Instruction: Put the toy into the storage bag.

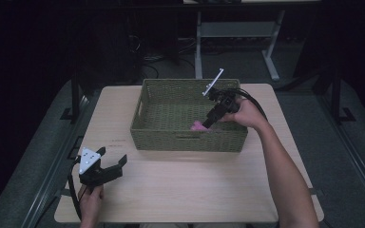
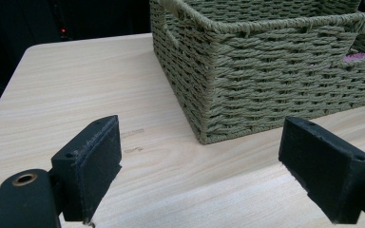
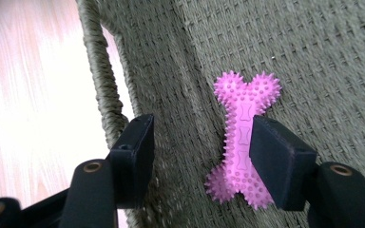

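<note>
The pink spiked bone toy (image 3: 243, 142) lies on the woven floor of the green basket (image 1: 147, 102), close to the near wall and toward the right half. Judging from that, the main work, getting the toy into the basket, looks done. The right tool (image 3: 202, 161) reaches down inside the basket, just over the toy, with its jaws apart. One jaw stands in front of the toy's edge and the other is off to the side near the basket wall, so neither pad presses on it and nothing is clamped. The toy rests freely on the weave.

The left tool (image 1: 110, 159) sits low over the near left part of the desk (image 1: 180, 185), well apart from the basket. Its jaws are wide apart and empty, with bare desk between them.

What seems left is small: the right tool needs to come up out of the basket without catching the toy's spikes or the rim. No other loose item shows on the desk, so nothing more appears to be waiting to go in.
</note>
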`<state>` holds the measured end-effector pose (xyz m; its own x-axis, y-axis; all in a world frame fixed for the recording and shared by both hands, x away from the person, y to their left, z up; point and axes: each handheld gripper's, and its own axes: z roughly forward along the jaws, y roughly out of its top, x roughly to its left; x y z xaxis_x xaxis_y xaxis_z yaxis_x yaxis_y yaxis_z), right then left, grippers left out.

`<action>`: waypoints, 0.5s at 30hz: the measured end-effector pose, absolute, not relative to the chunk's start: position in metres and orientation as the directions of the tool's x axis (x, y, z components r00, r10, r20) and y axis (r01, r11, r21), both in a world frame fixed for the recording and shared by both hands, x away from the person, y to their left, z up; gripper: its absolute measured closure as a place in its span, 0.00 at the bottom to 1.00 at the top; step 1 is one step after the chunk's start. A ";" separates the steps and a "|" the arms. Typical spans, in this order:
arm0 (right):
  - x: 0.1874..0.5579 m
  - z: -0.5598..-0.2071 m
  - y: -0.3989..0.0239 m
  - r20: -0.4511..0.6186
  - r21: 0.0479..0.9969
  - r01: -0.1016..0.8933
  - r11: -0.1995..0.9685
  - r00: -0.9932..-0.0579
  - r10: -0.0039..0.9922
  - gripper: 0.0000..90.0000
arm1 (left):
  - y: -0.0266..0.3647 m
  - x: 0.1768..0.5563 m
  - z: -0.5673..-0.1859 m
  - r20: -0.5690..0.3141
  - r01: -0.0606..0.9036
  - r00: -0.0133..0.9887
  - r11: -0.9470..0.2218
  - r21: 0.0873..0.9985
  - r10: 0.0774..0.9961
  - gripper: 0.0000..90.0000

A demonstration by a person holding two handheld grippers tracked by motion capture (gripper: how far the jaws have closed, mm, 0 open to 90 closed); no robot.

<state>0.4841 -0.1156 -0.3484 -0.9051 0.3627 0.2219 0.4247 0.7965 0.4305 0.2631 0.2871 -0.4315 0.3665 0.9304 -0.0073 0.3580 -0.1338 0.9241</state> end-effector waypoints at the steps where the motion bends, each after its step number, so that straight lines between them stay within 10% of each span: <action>1: 0.483 -0.347 -0.116 0.221 0.434 0.428 0.793 -0.903 0.367 0.45 | 0.287 0.263 -0.432 -0.007 0.358 0.367 -0.134 0.924 0.930 0.15; 15: 0.474 -0.330 -0.124 0.199 0.475 0.418 0.774 -0.908 0.369 0.43 | 0.287 0.263 -0.432 -0.007 0.358 0.367 -0.134 0.924 0.930 0.15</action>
